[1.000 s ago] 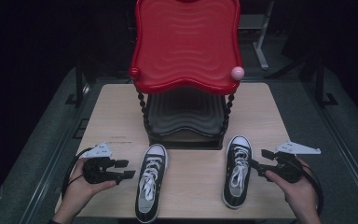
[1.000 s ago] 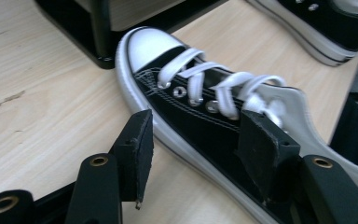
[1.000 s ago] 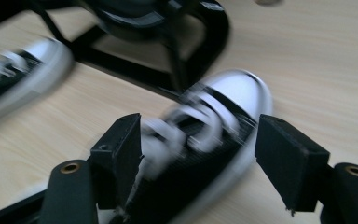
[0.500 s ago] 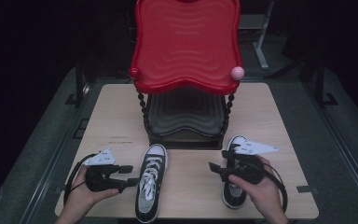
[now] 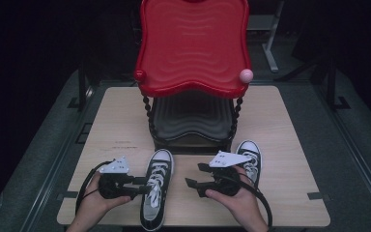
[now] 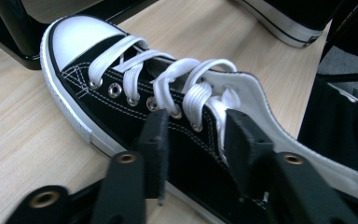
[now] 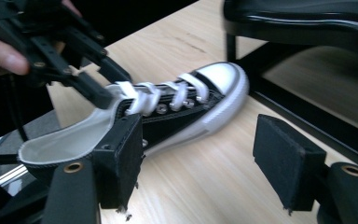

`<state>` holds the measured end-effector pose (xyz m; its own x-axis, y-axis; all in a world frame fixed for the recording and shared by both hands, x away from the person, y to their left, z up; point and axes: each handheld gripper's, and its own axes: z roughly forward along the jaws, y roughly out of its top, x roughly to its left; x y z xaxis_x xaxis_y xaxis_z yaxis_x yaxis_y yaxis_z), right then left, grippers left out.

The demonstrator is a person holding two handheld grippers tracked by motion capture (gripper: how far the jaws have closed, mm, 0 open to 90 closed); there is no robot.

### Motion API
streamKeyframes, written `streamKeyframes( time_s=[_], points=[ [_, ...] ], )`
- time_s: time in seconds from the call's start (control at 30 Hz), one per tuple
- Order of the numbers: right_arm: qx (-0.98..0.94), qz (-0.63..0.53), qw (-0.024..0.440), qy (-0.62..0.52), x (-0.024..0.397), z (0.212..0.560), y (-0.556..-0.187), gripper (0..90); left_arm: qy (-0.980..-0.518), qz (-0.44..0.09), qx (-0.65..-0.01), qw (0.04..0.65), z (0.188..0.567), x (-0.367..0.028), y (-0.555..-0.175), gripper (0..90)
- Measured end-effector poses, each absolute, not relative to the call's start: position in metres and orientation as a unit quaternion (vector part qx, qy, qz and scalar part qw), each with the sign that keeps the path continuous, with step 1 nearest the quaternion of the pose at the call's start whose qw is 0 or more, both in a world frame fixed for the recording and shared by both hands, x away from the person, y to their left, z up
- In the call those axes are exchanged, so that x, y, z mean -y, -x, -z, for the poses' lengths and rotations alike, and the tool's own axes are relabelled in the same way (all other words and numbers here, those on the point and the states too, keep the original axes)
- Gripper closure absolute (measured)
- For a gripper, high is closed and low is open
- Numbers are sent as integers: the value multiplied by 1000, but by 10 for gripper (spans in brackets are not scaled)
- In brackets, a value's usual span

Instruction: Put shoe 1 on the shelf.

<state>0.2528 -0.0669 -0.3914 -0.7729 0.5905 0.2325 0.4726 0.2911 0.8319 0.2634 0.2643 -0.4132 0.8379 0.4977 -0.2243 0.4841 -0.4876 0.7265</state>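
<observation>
Two black-and-white lace-up sneakers stand toe-forward on the wooden table. My left gripper points right at the left sneaker. In the left gripper view its jaws straddle that sneaker's eyelet side, one pad outside and one over the tongue. They have just been closing, and a gap still shows. My right gripper hangs open between the two sneakers, pointing left, with the right sneaker behind the hand. In the right gripper view nothing is between its wide jaws; the left sneaker and left gripper lie beyond.
A two-level stand with a red wavy top tray and a dark lower shelf stands at mid-table just behind the sneakers' toes. A pink ball sits at its right corner. Bare table lies to either side.
My right gripper has travelled left from outside the right sneaker, across it, to the gap between the sneakers. The left gripper stayed at the left sneaker and its jaws narrowed.
</observation>
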Motion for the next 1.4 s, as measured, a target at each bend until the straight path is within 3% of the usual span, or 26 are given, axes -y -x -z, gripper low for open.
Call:
streamKeyframes(
  time_s=[0.13, 0.27, 0.5, 0.6, 0.67, 0.73, 0.83, 0.93, 1.4],
  points=[
    [-809, -493, 51, -315, 46, 397, -252, 329, -863, 10, -280, 421, 417, -265, -264, 783],
    [-817, -491, 42, -300, 25, 404, -252, 332, -862, 22, -290, 416, 420, -265, -266, 850],
    [-826, -487, 24, -283, -5, 417, -254, 352, -858, 27, -295, 420, 421, -266, -266, 862],
    [-829, -484, 20, -278, -14, 424, -257, 391, -858, 28, -295, 420, 421, -266, -266, 862],
    [-833, -478, 17, -277, -17, 428, -258, 475, -857, 28, -295, 421, 421, -266, -267, 862],
    [-833, -479, 10, -277, -18, 430, -259, 485, -857, 28, -294, 421, 421, -266, -267, 863],
    [-834, -479, -4, -276, -18, 433, -260, 698, -858, 25, -291, 422, 421, -268, -267, 865],
    [-833, -475, -14, -283, -15, 436, -258, 817, -858, 23, -290, 424, 420, -268, -267, 870],
    [-827, -488, -15, -277, 11, 412, -244, 853, -856, 24, -250, 453, 394, -252, -252, 870]
  ],
)
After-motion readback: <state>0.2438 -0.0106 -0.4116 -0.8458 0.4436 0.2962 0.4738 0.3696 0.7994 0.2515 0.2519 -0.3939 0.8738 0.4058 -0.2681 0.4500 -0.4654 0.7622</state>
